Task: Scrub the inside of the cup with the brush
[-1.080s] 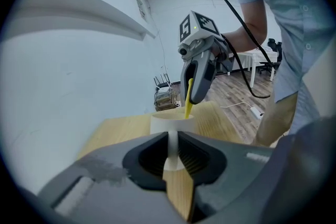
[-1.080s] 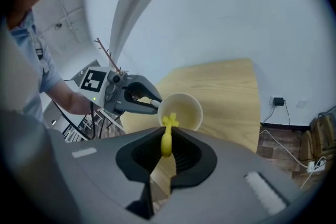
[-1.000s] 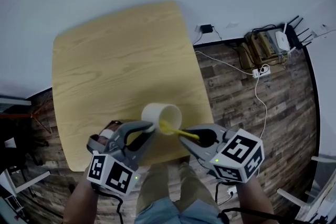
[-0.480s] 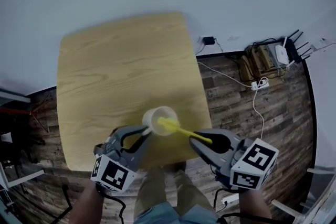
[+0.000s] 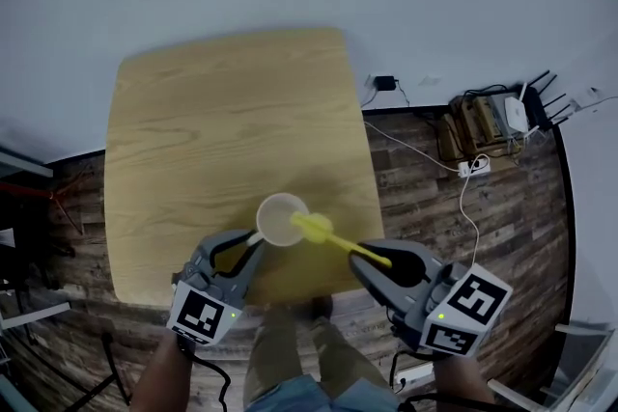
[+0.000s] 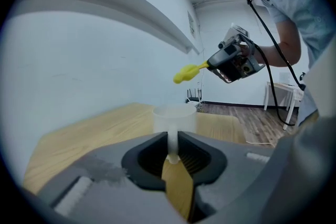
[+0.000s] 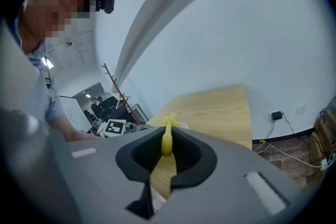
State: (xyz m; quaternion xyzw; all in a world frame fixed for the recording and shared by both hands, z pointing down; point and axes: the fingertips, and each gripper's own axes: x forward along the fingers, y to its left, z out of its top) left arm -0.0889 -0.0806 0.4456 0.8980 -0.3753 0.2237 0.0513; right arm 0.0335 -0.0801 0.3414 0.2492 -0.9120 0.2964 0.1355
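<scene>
Left gripper (image 6: 172, 150): fingers pinched on the handle of the cup (image 6: 174, 115), with the cup body upright just past the tips, mouth up. Right gripper (image 7: 167, 147): fingers clamped on the thin handle of the brush (image 7: 167, 136), the rest sticking out ahead of the tips. Brush head hangs above the cup mouth, clear of the rim, not inside. Cup is over the near end of the table (image 5: 222, 130); can't tell if its base touches the wood.
</scene>
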